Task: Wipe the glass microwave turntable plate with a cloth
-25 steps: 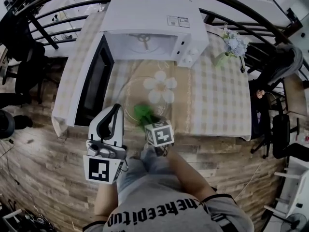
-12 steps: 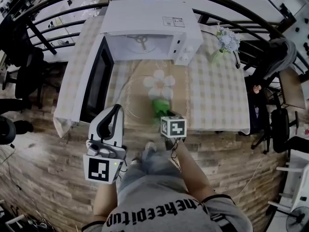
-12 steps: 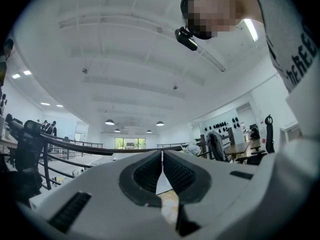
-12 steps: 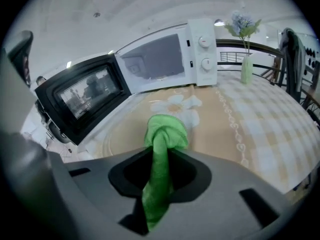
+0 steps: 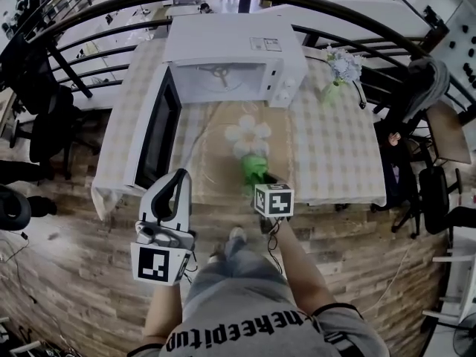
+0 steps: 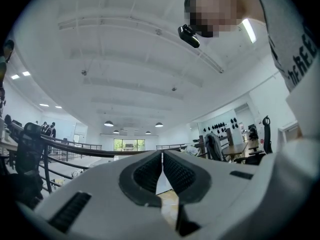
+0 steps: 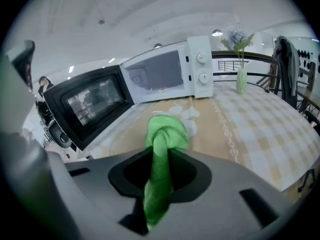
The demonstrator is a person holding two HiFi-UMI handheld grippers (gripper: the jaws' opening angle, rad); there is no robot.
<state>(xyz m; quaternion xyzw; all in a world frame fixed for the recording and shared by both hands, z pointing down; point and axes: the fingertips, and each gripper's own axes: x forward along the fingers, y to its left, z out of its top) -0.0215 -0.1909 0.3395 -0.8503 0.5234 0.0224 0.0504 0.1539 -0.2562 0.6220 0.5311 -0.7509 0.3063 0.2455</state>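
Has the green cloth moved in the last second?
Yes. The cloth went right: it was left of the flower print, now directly below it in head view.

My right gripper is over the tabletop's front edge, a green cloth bunched at its fingers. The cloth sits on the near right part of the glass plate, just below a white flower shape. My left gripper is off to the left, tips at the tabletop's edge, body over the wood floor. A white microwave stands behind, door swung open to the left. A flower vase stands to its right.
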